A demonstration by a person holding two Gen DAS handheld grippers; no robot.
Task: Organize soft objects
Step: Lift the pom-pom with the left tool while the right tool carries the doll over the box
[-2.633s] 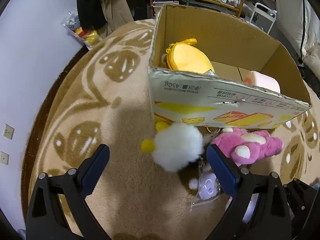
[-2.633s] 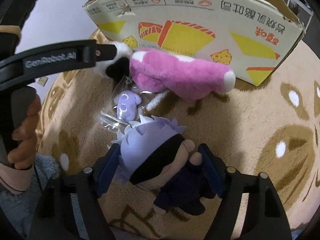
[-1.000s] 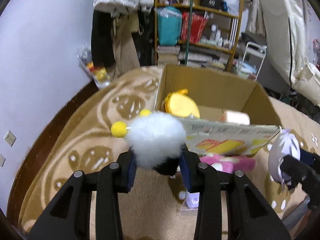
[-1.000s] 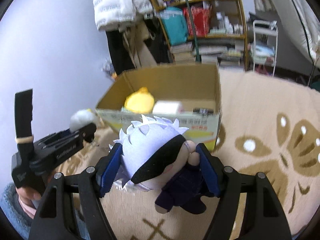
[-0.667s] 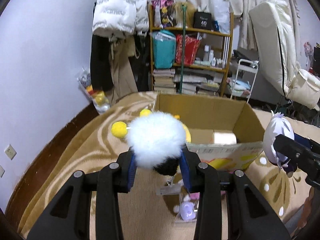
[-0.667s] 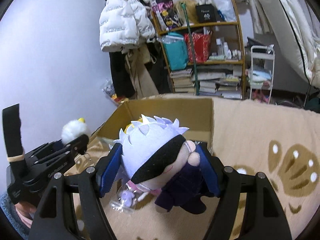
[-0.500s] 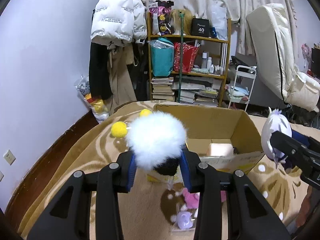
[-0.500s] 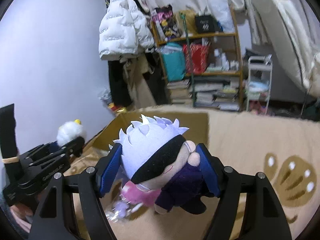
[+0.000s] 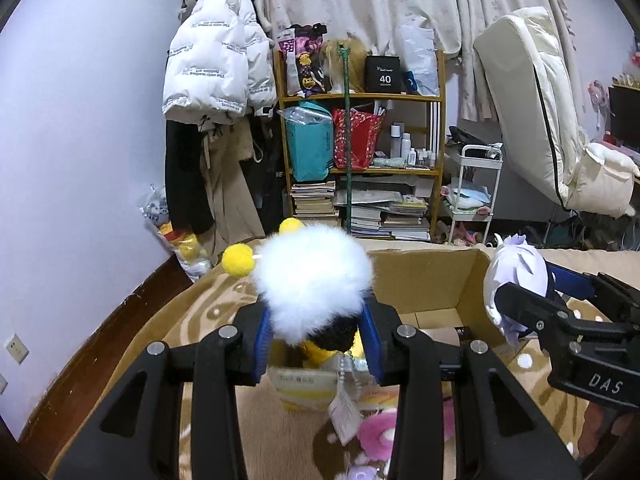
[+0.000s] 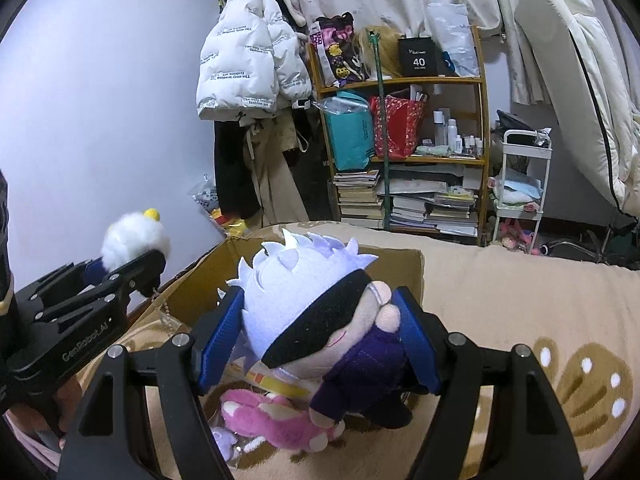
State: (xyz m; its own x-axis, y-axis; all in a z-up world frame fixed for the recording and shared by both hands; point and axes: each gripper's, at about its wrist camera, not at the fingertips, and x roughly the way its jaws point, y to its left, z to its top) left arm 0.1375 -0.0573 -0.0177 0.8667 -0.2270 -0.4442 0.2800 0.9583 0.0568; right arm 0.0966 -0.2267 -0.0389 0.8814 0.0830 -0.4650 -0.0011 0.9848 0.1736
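My left gripper [image 9: 316, 342] is shut on a white fluffy plush with yellow pom-poms [image 9: 312, 280], held above the near left corner of the open cardboard box [image 9: 424, 280]. It also shows in the right wrist view [image 10: 132, 244]. My right gripper [image 10: 320, 344] is shut on a doll with white spiky hair, black blindfold and dark purple suit [image 10: 316, 312], held above the box's near side [image 10: 396, 260]. The doll also shows at the right of the left wrist view [image 9: 516, 276]. A pink plush [image 10: 268, 420] and a small lilac toy in clear wrap [image 10: 224, 440] lie on the rug before the box.
The box stands on a beige patterned rug [image 10: 520, 304]. Behind it are a wooden shelf with books and bags [image 9: 360, 160], a white rolling cart [image 9: 472, 192], hanging coats [image 9: 216, 80] and a folded mattress [image 9: 536, 100]. The wall runs along the left.
Both grippers have risen from the rug with their plush toys and now hover higher over the box. Earlier the left gripper was open around the white plush; it has closed on it.
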